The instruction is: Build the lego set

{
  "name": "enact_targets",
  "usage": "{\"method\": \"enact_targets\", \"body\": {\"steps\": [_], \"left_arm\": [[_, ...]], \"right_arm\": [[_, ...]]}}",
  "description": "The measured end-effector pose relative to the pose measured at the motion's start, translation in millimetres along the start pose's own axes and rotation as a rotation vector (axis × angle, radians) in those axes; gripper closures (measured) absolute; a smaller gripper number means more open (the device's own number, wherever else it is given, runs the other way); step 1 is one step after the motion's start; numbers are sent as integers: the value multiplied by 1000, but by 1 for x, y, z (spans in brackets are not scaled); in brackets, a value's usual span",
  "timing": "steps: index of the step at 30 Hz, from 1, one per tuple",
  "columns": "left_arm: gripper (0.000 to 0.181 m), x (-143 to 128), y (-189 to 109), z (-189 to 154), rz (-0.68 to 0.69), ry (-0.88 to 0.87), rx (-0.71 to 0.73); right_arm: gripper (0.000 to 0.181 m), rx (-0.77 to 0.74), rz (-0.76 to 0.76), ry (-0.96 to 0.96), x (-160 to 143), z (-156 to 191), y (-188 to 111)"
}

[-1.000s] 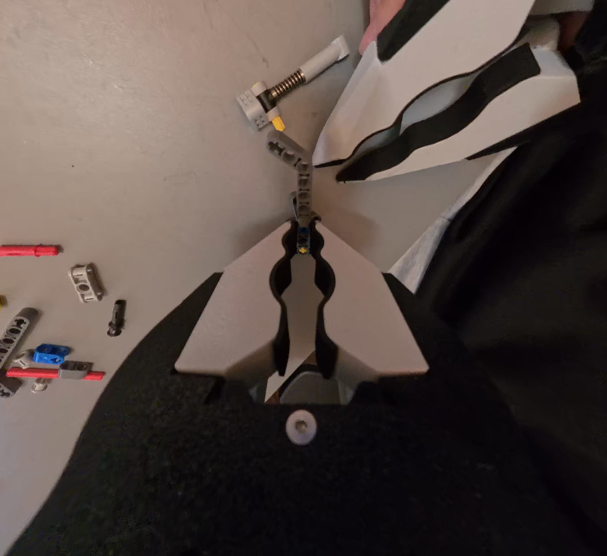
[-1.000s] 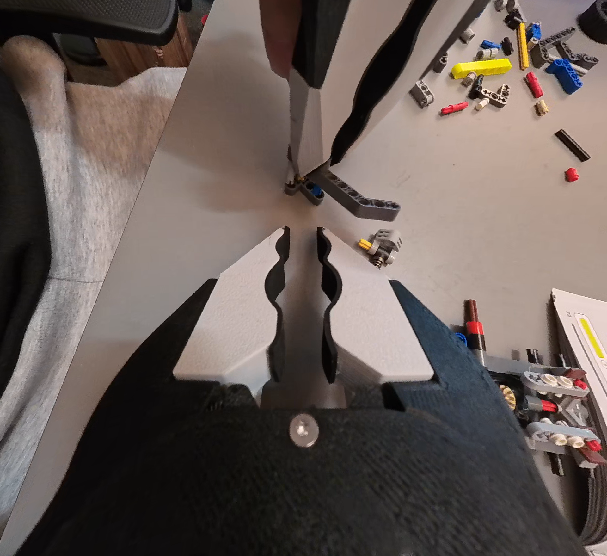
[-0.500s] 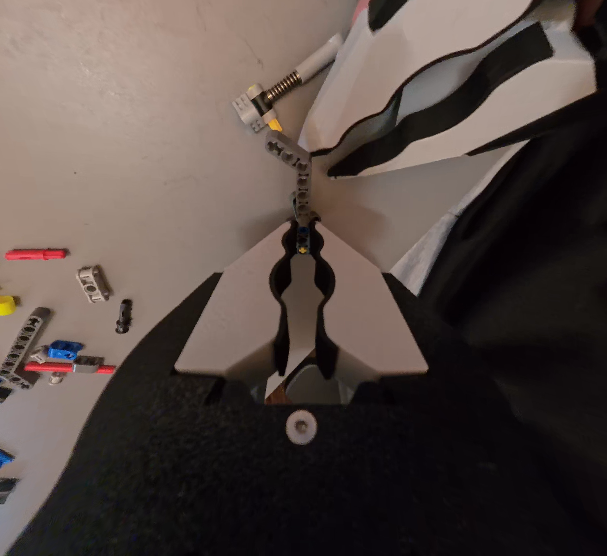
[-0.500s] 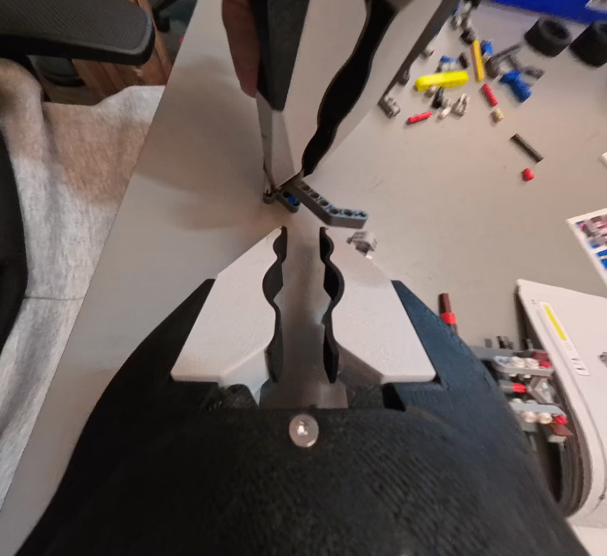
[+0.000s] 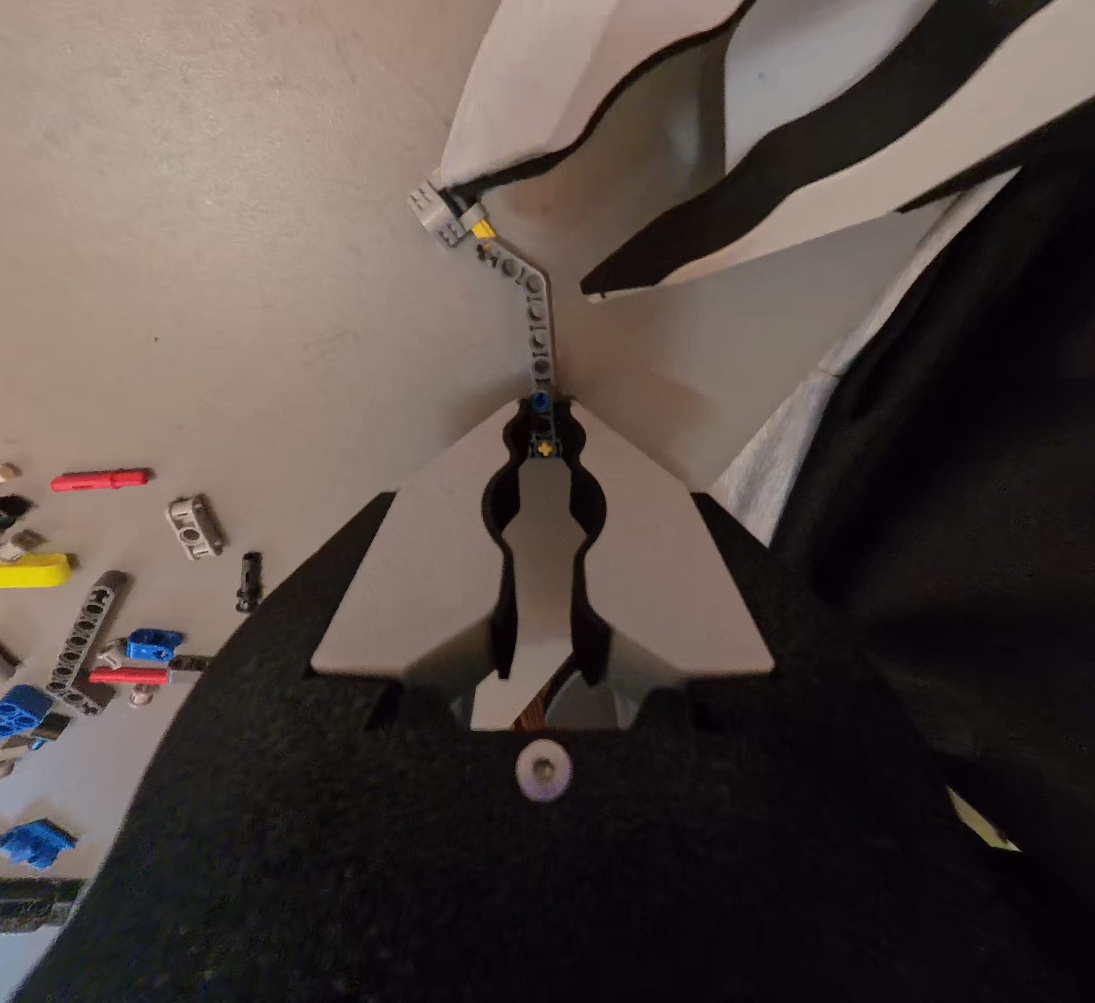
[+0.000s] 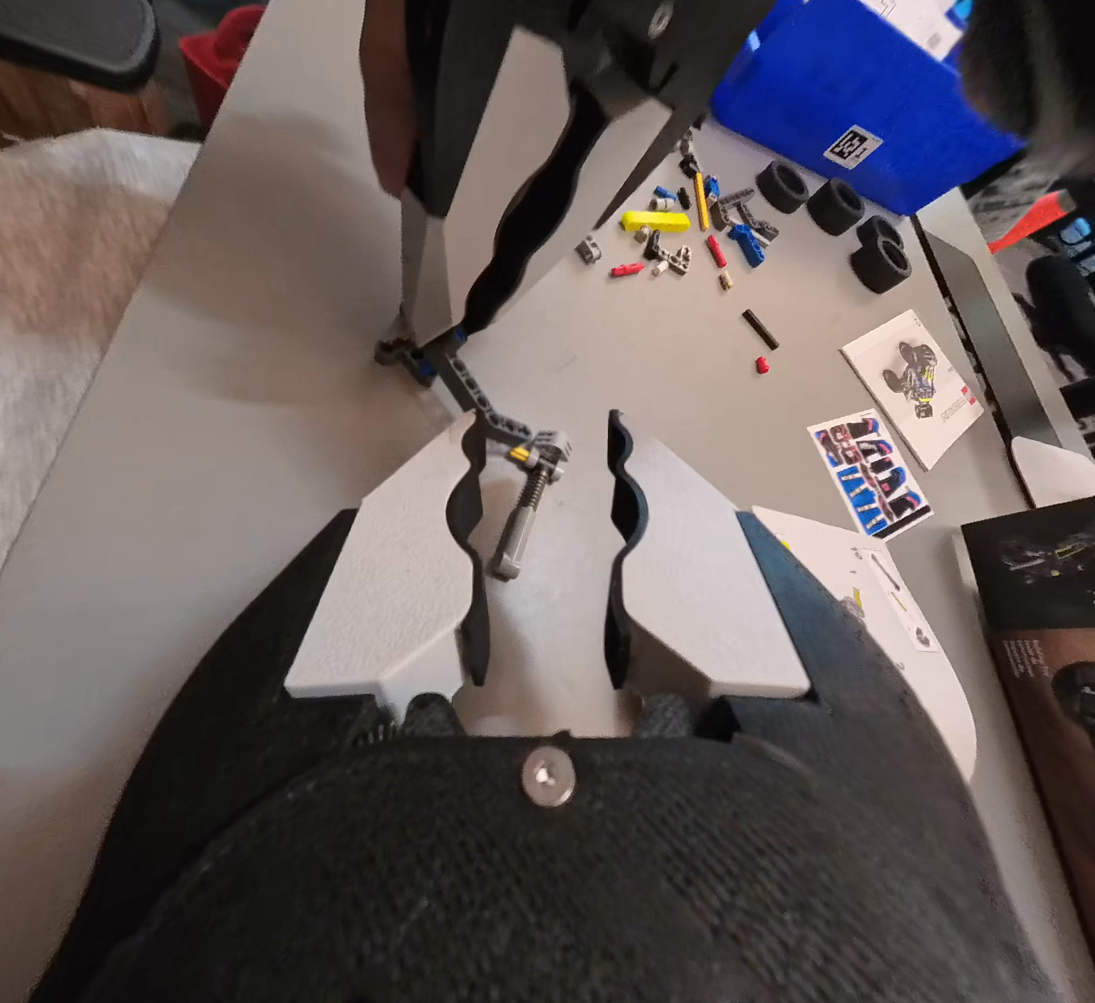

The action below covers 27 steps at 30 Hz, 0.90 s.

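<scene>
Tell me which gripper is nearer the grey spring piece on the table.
Right. The spring piece lies between the open fingers of the right gripper, unclamped. The left gripper is farther off, shut on the end of the bent grey beam opposite the spring piece.

Lighting was warm and moderate in both views, with no glare. In the left wrist view the grey table read evenly lit, tinted slightly pink, with a soft shadow beneath the bent grey beam. The loose pieces near the left edge were smeared by motion blur. In the right wrist view a broad soft shadow lay on the table under the left gripper. Wide-angle distortion bowed the table's edges. The blue bin and the black tyres at the far end were soft; the upper right corner was heavily blurred.
</scene>
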<state>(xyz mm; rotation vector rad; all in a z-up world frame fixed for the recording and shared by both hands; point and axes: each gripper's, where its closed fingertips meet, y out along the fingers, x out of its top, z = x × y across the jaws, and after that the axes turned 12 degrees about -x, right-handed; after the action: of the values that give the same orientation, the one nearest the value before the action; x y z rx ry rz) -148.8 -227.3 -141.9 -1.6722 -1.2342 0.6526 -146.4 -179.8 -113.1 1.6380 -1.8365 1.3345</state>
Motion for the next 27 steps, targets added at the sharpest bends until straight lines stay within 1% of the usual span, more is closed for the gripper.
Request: {"method": "enact_targets", "body": {"steps": [4,8,10,12,14,17,19,22,24,27], "left_arm": [[167,6,-12,-2,-149,42,11],[164,5,-29,-1,-350,145,118],[164,0,-33,-3,-452,198,165],[159,-7,-32,0,-530,227,220],[155,-13,-31,8,-604,231,283],[145,-14,-27,12,-708,173,302],[140,-12,-22,11,-736,157,288],[134,-10,-14,13,-742,114,283],[138,-11,-11,16,-738,105,305],[146,-12,-9,18,-729,129,342]], "right_arm": [[144,0,-58,-30,8,4,-1],[144,32,-109,-72,19,17,-4],[146,25,-123,-85,23,24,-2],[150,29,-104,-123,21,31,2],[151,7,-67,-161,17,30,9],[149,24,-30,-139,14,30,19],[145,118,10,-106,10,38,23],[143,151,38,-94,6,34,30],[143,180,41,-92,8,29,31],[148,242,61,-132,6,20,27]]}}
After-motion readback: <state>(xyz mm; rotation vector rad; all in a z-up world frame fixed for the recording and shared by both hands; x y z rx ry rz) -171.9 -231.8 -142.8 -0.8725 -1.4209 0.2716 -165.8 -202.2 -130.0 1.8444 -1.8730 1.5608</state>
